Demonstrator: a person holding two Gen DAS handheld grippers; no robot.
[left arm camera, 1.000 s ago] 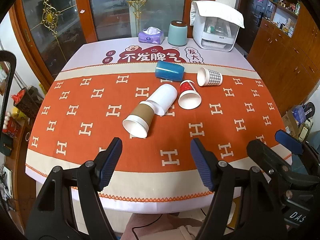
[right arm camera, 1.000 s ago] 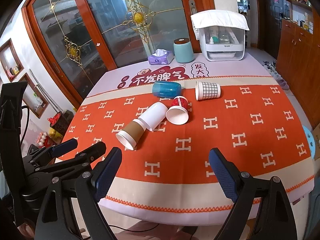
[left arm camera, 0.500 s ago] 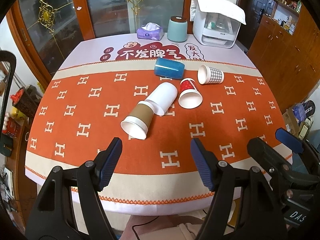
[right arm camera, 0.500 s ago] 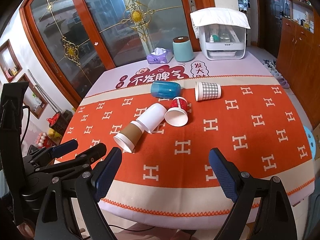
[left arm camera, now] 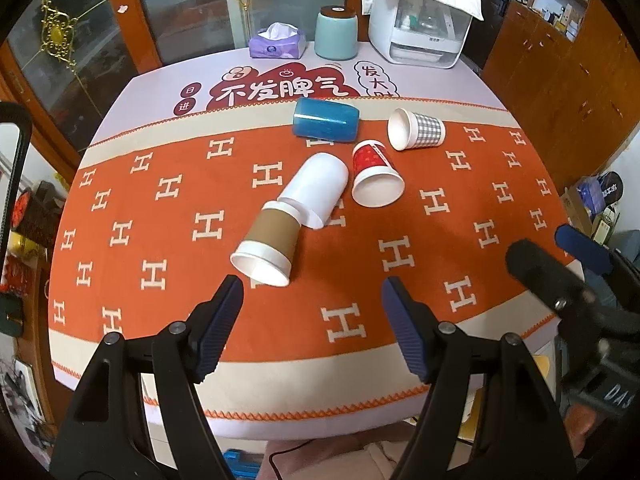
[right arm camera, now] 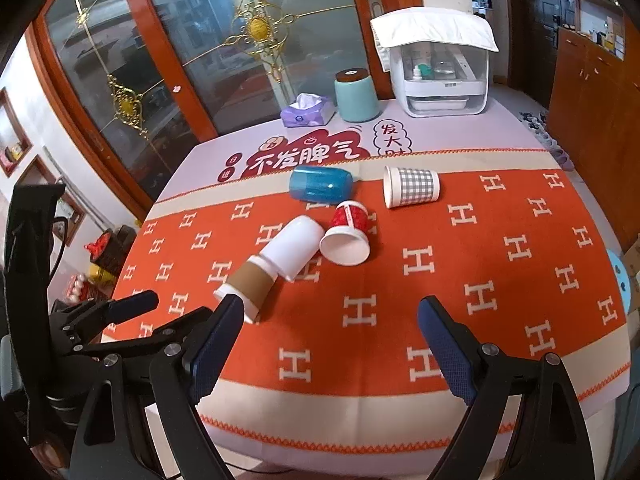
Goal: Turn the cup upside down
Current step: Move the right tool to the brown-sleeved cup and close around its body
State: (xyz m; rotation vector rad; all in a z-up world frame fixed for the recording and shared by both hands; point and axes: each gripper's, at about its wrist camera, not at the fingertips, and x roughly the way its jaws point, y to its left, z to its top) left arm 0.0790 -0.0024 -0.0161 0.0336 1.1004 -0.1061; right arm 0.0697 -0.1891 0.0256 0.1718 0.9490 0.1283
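Several cups lie on their sides mid-table: a brown-sleeved paper cup (left arm camera: 267, 249) (right arm camera: 250, 280), a white cup (left arm camera: 316, 188) (right arm camera: 294, 247), a red cup (left arm camera: 374, 174) (right arm camera: 347, 233), a blue tumbler (left arm camera: 325, 120) (right arm camera: 320, 184) and a grey checked cup (left arm camera: 416, 130) (right arm camera: 410, 186). My left gripper (left arm camera: 312, 292) is open and empty, just in front of the brown cup's mouth. My right gripper (right arm camera: 330, 314) is open and empty, above the near part of the cloth; its left finger overlaps the brown cup's rim.
An orange patterned tablecloth (left arm camera: 168, 240) (right arm camera: 500, 280) covers the table. At the far edge stand a tissue box (left arm camera: 278, 42), a teal canister (left arm camera: 336, 32) and a white appliance (left arm camera: 420, 24). Wooden cabinets (left arm camera: 560, 60) stand to the right.
Both grippers have moved forward toward the cups; the cups look larger and nearer. The cups have not moved. Both grippers stay open.
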